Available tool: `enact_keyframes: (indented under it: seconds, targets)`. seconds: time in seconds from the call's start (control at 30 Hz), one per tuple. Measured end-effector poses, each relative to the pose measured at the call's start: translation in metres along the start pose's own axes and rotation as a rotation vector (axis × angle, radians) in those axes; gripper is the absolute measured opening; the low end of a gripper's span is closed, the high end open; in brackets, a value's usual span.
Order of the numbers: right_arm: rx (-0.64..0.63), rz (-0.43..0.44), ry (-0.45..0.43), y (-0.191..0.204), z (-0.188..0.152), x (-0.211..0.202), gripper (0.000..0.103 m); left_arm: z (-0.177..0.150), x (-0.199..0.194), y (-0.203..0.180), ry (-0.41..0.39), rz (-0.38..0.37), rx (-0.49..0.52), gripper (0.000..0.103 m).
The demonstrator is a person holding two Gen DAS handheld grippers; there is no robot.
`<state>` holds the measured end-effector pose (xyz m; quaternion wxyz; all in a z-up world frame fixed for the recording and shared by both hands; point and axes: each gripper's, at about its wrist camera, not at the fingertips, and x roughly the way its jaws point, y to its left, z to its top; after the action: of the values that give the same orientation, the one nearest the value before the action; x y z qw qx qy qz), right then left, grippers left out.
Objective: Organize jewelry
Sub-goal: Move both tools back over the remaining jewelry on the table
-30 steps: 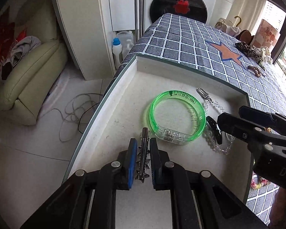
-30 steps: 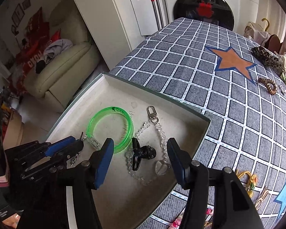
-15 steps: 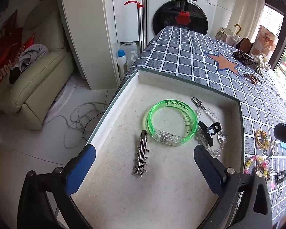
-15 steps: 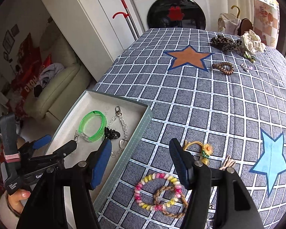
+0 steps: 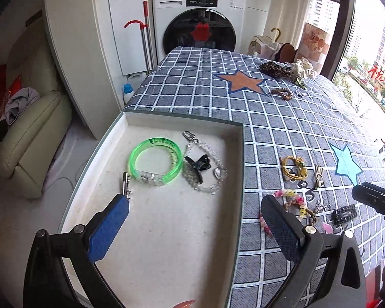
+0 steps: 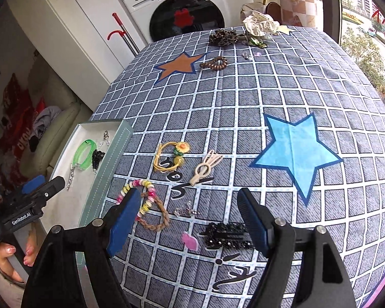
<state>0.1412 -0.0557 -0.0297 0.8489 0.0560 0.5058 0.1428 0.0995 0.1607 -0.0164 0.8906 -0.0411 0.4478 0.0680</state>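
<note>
The shallow tray [image 5: 240, 138] with a pale lining sits at the near left corner of the worktop [image 5: 282, 118], which is covered by a grey checked cloth with star patches. Inside it lie a translucent green bangle [image 5: 155, 161], a clear bead chain [image 5: 213, 177] with a metal clasp just to its right, a black claw clip [image 5: 197, 165] resting on that chain, and a spiked metal hair clip [image 5: 125, 183] just left of the bangle, by the tray's left wall. The left tool [image 5: 192, 220] hangs over the near part of the tray with its blue-padded jaws spread wide and nothing between them. Loose pieces are scattered on the cloth to the right of the tray: a yellow elastic with a flower [image 6: 172, 156], a cream bow-shaped clip [image 6: 205, 168], a pastel bead bracelet [image 6: 141, 197] overlapping a braided brown band [image 6: 159, 218], a small silver piece [image 6: 186, 210], a pink bit [image 6: 190, 240] and a black studded barrette [image 6: 227, 236]. The right tool [image 6: 186, 222] is above this group, its jaws having just been opening, apart and gripping nothing. Far across the worktop lie a brown coil tie [image 6: 214, 63], a leopard scrunchie [image 6: 223, 37] and a cream scrunchie [image 6: 260, 24].
</note>
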Motion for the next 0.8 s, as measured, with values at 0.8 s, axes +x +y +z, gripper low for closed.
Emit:
enact_keyframes:
  seconds: [0.8]
  targets:
    - [-0.347, -0.092, 0.035, -0.048, -0.053, -0.004, 0.080, 0.007, 0.051, -0.133, 0.103, -0.126, 0.175, 0.103]
